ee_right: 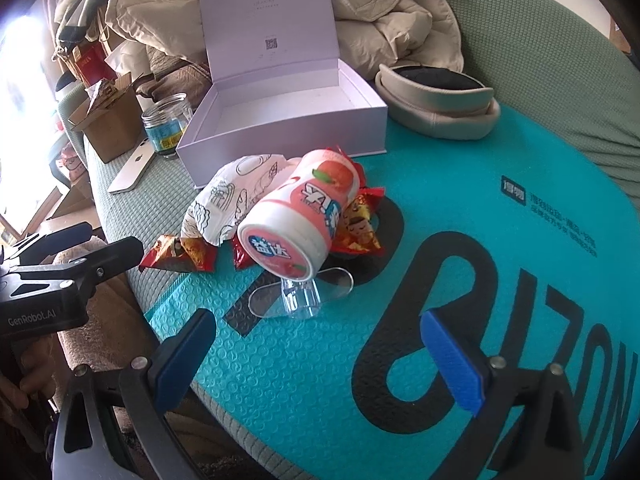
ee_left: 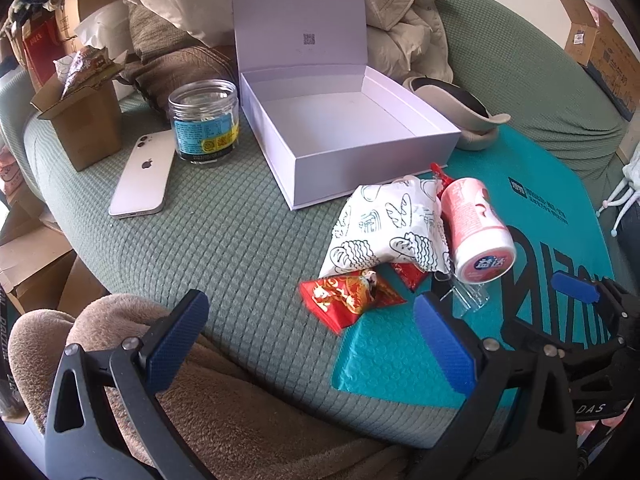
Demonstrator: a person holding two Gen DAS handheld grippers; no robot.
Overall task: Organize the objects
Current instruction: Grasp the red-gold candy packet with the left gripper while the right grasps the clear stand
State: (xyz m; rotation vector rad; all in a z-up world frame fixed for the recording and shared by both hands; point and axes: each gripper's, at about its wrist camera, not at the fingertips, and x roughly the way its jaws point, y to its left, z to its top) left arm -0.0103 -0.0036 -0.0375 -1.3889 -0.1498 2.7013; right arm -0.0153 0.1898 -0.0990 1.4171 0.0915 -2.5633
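Note:
An open white box [ee_left: 340, 136] [ee_right: 280, 120] with its lid up stands empty on the green cushion. In front of it lies a pile: a pink gum bottle [ee_left: 476, 228] [ee_right: 300, 220] on its side, a white printed packet [ee_left: 384, 228] [ee_right: 228, 204], red snack packets [ee_left: 348, 296] [ee_right: 180, 254] and a clear plastic piece [ee_left: 460, 296] [ee_right: 300, 300]. My left gripper [ee_left: 312, 344] is open and empty, just in front of the red packets. My right gripper [ee_right: 320, 360] is open and empty over the teal mailer [ee_right: 480, 280], short of the bottle.
A clear jar [ee_left: 204, 120] [ee_right: 166, 124], a white phone [ee_left: 140, 176] [ee_right: 130, 172] and a small cardboard box [ee_left: 80, 120] [ee_right: 108, 124] sit left of the white box. A beige cap [ee_left: 460, 112] [ee_right: 436, 100] lies to its right. A beige jacket [ee_right: 380, 12] is piled behind.

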